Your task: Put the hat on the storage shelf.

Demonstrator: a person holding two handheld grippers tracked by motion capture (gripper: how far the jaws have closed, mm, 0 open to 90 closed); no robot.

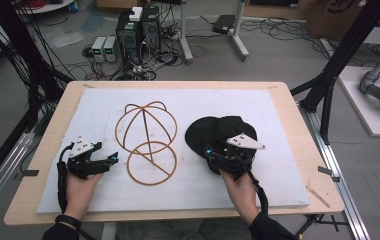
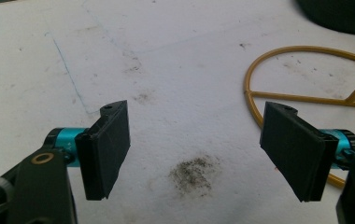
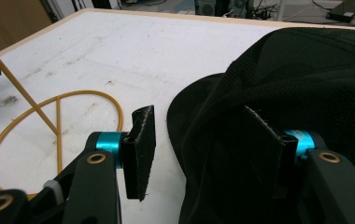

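My left tongs (image 2: 194, 149) stand wide over the white-padded worktop (image 1: 278, 115), holding nothing; the yellow wire hat stand (image 1: 147, 142) lies just to their right. My right tongs (image 3: 203, 154) stand wide too, their jaws straddling the near edge of the black cap (image 3: 283, 93).

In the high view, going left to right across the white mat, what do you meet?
left gripper → wire hat stand → black cap, with the right gripper over its near part.
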